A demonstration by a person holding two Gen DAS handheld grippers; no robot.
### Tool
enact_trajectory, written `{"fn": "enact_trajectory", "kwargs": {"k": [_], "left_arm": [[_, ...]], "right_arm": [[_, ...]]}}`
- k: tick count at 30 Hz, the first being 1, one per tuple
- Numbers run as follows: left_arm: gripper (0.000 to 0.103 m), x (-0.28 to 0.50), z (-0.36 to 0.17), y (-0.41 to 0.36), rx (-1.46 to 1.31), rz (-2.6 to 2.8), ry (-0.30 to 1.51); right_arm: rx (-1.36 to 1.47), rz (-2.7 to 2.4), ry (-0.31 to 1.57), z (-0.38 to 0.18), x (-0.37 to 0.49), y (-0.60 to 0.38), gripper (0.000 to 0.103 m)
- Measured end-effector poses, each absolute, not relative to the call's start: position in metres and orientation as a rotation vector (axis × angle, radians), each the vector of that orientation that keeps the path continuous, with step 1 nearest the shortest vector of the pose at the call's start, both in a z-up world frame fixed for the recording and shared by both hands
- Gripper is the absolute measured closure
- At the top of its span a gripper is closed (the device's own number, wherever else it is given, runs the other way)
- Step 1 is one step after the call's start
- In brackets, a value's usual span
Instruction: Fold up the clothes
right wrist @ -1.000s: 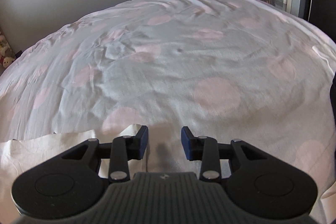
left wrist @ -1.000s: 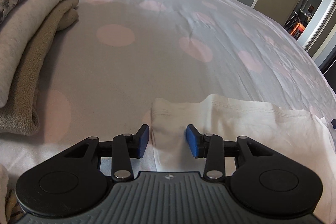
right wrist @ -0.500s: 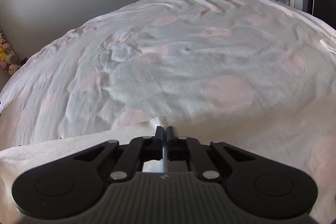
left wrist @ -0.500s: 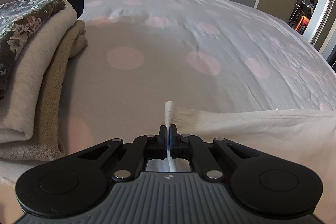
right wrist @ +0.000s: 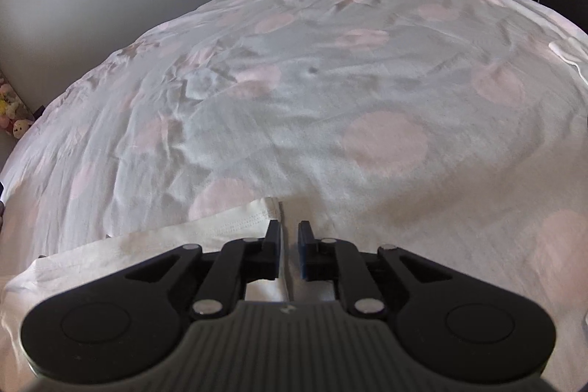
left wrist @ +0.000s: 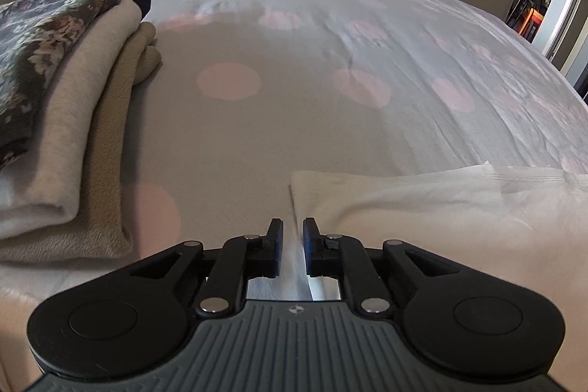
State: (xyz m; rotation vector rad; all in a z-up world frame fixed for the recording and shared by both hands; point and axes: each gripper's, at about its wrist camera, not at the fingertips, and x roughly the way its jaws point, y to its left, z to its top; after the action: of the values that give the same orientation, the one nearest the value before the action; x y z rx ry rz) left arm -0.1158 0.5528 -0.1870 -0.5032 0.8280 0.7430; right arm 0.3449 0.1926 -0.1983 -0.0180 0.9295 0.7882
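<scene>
Half a second ago both my pairs of jaws were clamped tight on the cloth; now both are opening, a narrow gap showing between the blue pads. Since a second ago they have gone from spread wide to shut and now part again. Between the jaws of my left gripper the left edge of the flat, cream-white cotton garment runs down through the gap, and its pads no longer press it, so I count that grip released. My right gripper stands over the garment's other corner, where the stitched hem ends just ahead of its left pad; cloth lies under the gap, yet nothing is pinched there either. That garment lies spread on the grey bedspread with large pale pink dots, close in front of me, stretching between my 2 grippers. To my left a stack of folded clothes rests on the bed: dark floral fabric on top, light grey fleece beneath, beige plush at the bottom, well apart from the garment.
</scene>
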Motion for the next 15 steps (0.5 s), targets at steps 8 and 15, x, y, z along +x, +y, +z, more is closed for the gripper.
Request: {"fn": "enact_trajectory", "kwargs": {"k": [8,15], "left_arm": [[0.093,-0.146,-0.182,0.501,-0.63,0.684,0.843],[0.089,-0.146,-0.206,0.48,-0.687,0.707,0.872]], "right_arm": [[0.029,0.769,0.983,-0.185,0.297,0.138,0.085],[0.165,0.663,1.016,-0.197,0.257,0.098,0.075]]}}
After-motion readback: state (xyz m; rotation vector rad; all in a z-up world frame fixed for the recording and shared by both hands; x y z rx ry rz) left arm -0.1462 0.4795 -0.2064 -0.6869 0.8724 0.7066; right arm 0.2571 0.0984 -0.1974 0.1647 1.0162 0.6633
